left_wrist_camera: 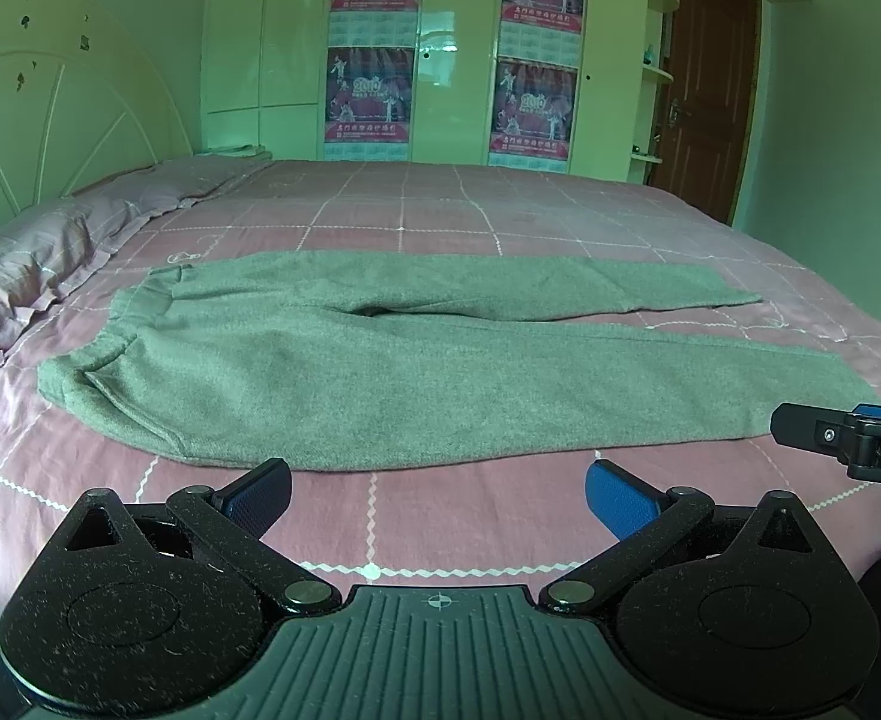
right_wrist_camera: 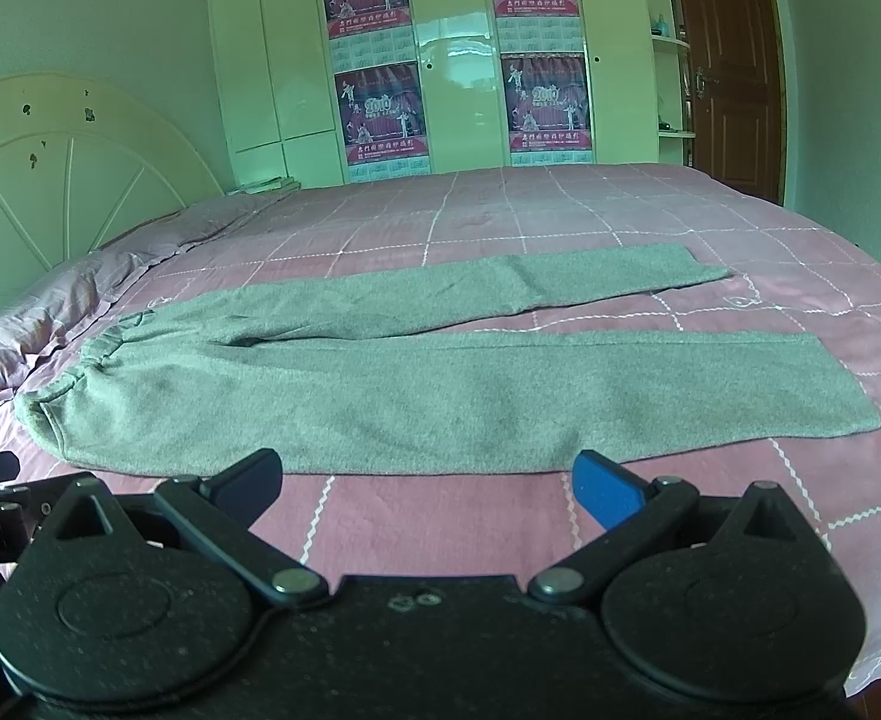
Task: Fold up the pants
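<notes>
Pants [left_wrist_camera: 380, 372] lie flat, legs apart, on bed [left_wrist_camera: 440, 516]; both grippers' jaws released.

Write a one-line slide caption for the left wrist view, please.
Open left tool hovers before grey pants spread flat on a pink bed, not yet folded.
</notes>
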Demonstrator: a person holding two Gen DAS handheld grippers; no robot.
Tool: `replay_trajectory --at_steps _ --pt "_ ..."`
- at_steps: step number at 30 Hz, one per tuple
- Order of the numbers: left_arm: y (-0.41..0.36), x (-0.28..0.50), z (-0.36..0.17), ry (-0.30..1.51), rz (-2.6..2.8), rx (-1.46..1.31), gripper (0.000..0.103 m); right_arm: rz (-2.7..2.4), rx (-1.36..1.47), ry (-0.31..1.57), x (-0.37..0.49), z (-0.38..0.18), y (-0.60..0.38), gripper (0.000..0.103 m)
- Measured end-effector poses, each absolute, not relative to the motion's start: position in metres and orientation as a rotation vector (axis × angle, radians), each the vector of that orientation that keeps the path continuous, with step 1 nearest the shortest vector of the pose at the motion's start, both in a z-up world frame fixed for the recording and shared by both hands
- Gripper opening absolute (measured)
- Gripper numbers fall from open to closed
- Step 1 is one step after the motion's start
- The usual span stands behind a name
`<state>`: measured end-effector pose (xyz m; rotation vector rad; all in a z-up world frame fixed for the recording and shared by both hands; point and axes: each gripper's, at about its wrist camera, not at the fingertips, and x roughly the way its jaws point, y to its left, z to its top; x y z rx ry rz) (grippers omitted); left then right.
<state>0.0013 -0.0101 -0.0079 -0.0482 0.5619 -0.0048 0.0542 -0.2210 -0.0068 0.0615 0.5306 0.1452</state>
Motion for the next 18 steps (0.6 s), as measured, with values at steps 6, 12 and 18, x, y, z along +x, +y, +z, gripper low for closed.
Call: replay_trajectory --at_steps 6,12,18 --pt "-0.0104 0.0011 -0.0083 0.564 -0.004 -0.046 0.103 0.145 0.058 0.533 0.0543 -0.0064 -0.2196 0.097" --pt "-0.0112 0.0010 -0.0082 0.568 -0.003 -0.044 0.103 0.158 0.062 0.539 0.0546 -0.0061 -0.2180 0.097" --pt "-0.0103 0.0006 -0.0078 0.571 -0.002 -0.039 0.103 0.171 0.071 0.544 0.0546 -0.0054 -0.2171 0.097"
